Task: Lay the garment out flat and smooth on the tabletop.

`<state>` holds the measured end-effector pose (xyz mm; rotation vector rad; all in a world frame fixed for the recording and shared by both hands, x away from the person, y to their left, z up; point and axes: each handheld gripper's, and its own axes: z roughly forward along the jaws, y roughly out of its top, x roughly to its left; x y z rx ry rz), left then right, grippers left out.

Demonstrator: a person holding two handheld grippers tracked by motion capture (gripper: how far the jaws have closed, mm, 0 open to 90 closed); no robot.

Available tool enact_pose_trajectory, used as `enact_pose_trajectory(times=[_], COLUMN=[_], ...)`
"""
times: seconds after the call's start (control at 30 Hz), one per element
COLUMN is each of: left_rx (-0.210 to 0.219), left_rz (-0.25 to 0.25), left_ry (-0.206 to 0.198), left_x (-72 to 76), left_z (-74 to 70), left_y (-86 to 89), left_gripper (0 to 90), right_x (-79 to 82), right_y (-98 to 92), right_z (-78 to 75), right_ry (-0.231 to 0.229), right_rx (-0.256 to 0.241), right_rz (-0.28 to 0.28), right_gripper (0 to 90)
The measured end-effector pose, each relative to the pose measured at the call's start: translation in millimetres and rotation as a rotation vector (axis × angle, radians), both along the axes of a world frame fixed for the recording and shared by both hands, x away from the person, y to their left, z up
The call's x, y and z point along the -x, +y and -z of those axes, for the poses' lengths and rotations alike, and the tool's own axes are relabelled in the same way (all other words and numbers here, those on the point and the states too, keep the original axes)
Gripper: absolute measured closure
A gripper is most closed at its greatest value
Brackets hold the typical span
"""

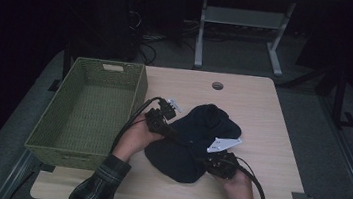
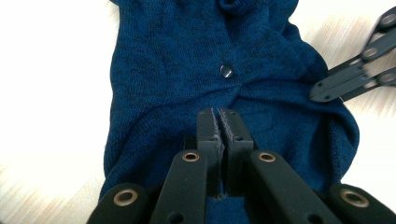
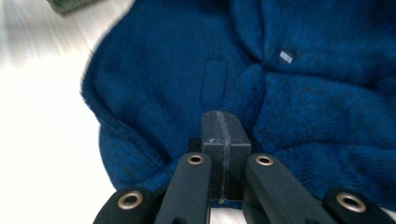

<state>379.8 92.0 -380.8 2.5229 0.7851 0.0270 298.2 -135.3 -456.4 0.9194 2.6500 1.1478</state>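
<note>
Pinching blue cardigan (image 1: 195, 142) with left hand-held gripper (image 2: 223, 122), jaws together.

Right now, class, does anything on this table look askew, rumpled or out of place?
Yes: the dark blue knitted garment lies bunched and creased on the table, not flat, with folds drawn toward the left gripper and right gripper, both shut against the cloth. The green woven basket beside it holds nothing.
</note>
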Motion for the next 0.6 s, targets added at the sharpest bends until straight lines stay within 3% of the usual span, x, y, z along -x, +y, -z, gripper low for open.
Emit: enact_pose_trajectory(times=[0.07, 0.3, 0.6], left_rx=[0.0, -0.003, -0.005], left_rz=[-0.001, -0.004, -0.005], left_ry=[0.003, 0.0, -0.002], left_x=[0.3, 0.2, 0.2], left_z=[0.4, 1.1, 3.3], left_y=[-0.8, -1.6, -3.9], left_gripper=[87.7, 87.7, 87.7], right_x=[-1.0, 1.1, 1.9], right_y=[3.1, 1.9, -26.8], right_z=[6.4, 7.6, 5.0], right_ry=[0.01, -0.002, 0.023], right_rx=[0.032, 0.051, 0.077], right_rz=[-0.005, -0.02, -0.017], right_gripper=[90.0, 90.0, 90.0])
